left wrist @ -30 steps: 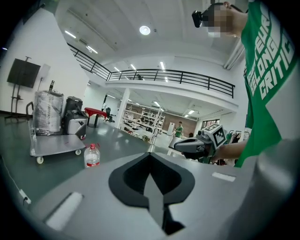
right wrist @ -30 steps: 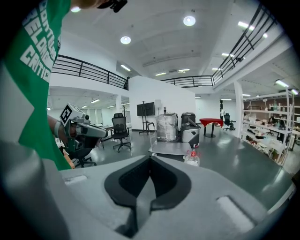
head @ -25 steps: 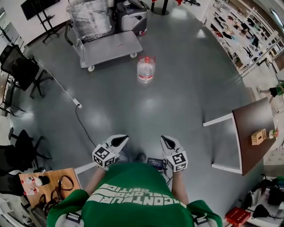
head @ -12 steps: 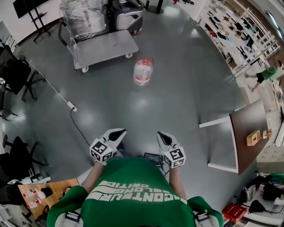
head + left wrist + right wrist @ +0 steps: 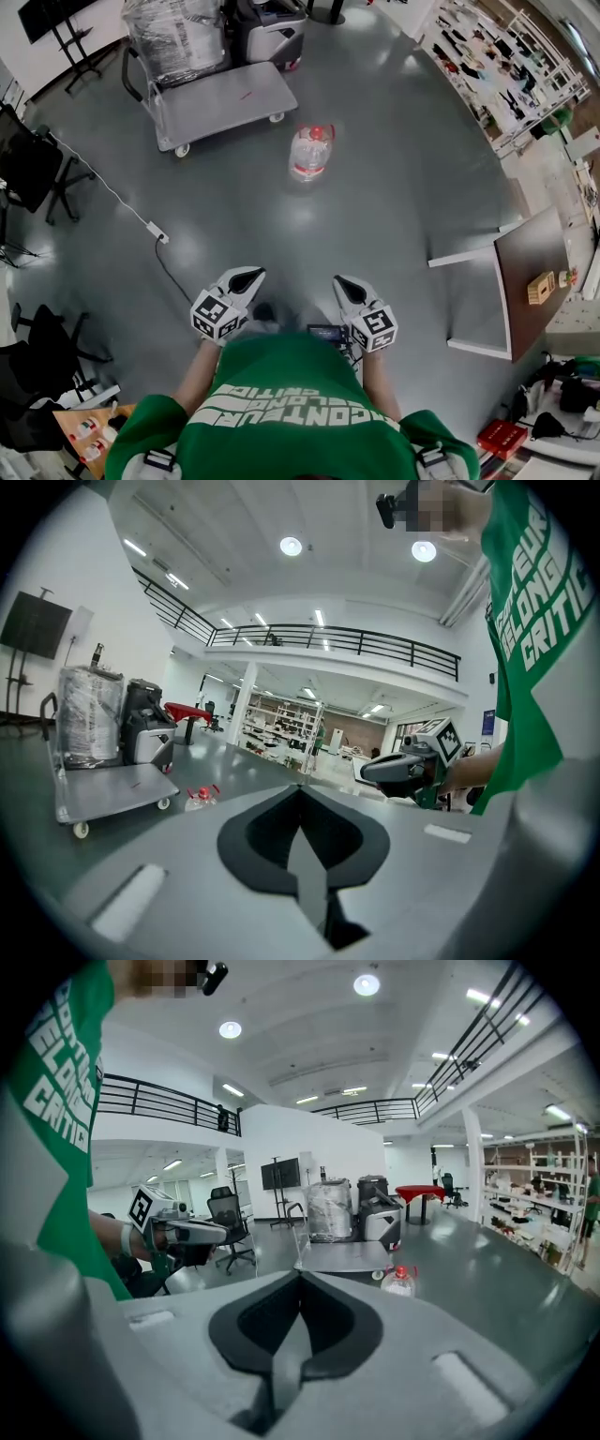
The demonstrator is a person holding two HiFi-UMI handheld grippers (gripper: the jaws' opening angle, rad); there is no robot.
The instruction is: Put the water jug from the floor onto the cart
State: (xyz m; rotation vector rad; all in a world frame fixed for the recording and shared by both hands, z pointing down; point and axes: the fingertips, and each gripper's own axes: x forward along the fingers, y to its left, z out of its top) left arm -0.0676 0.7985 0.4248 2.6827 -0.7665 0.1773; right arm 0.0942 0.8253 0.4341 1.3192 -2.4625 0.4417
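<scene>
A clear water jug (image 5: 310,150) with a red cap and red handle stands upright on the grey floor, also seen small in the left gripper view (image 5: 199,799) and the right gripper view (image 5: 398,1281). Just beyond it is the flat grey cart (image 5: 219,101) on white wheels, with a wrapped load at its far end. My left gripper (image 5: 247,277) and right gripper (image 5: 343,285) are held side by side close to my body, well short of the jug. Both are shut with nothing between the jaws.
A dark machine (image 5: 272,28) stands behind the cart. A power strip and cable (image 5: 160,238) run across the floor at left, near black office chairs (image 5: 28,169). A brown table (image 5: 530,281) with a small box is at right. Shelving (image 5: 487,66) lines the far right.
I have walked forward: the jug and cart sit slightly nearer and the floor cable has slid back. Both grippers kept their place before my body and stayed shut.
</scene>
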